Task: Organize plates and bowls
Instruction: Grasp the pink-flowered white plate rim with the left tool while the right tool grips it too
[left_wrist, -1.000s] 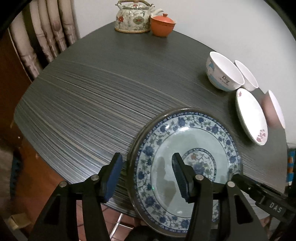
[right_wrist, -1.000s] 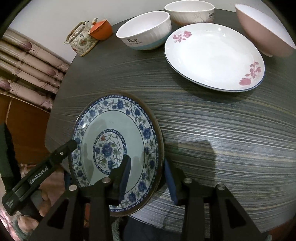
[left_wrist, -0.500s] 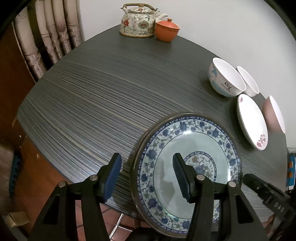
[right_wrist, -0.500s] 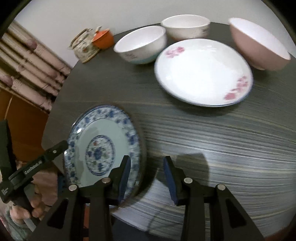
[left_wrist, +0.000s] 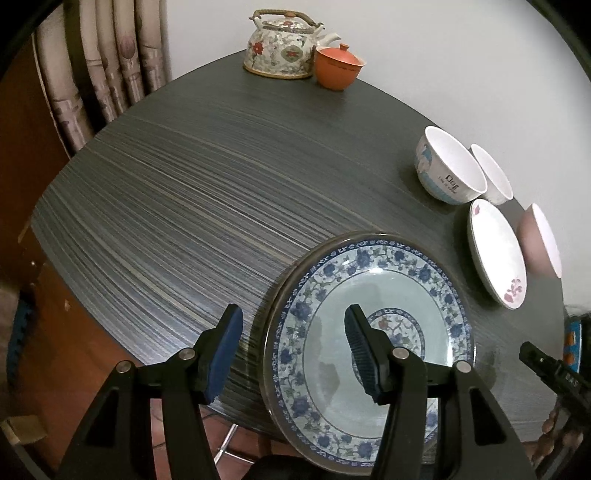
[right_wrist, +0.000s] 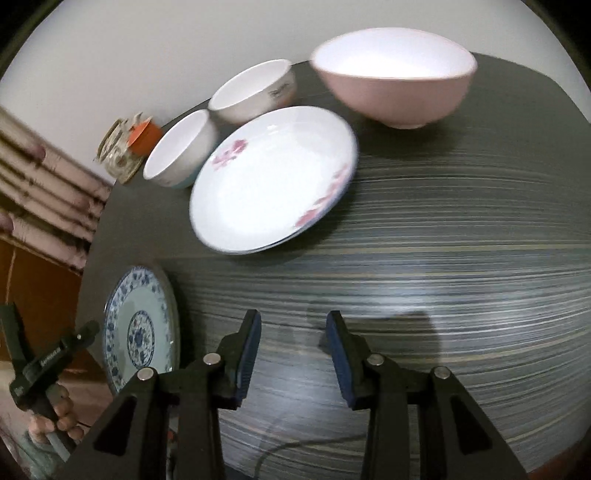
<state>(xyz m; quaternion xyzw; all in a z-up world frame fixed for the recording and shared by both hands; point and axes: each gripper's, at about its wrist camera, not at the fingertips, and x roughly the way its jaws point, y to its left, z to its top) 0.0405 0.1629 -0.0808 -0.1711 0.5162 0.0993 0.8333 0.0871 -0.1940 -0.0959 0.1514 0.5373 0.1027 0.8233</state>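
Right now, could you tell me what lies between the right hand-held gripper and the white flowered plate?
Nothing: in the right wrist view, only bare dark table separates the right hand-held gripper from the white flowered plate.

Black hand-held gripper (right_wrist: 293, 349) with blue ribbed pads (right_wrist: 249, 349) and silver screws.

Matt dark tabletop (left_wrist: 207, 192) with fine streaked wood-grain, glossy glazed blue-and-white plate (left_wrist: 369, 354), smooth shiny white plate (right_wrist: 273, 177) with pink flowers, satin pink bowl (right_wrist: 395, 77), glazed floral teapot (left_wrist: 284, 48), black plastic left hand-held gripper (left_wrist: 293, 350) with ribbed blue pads
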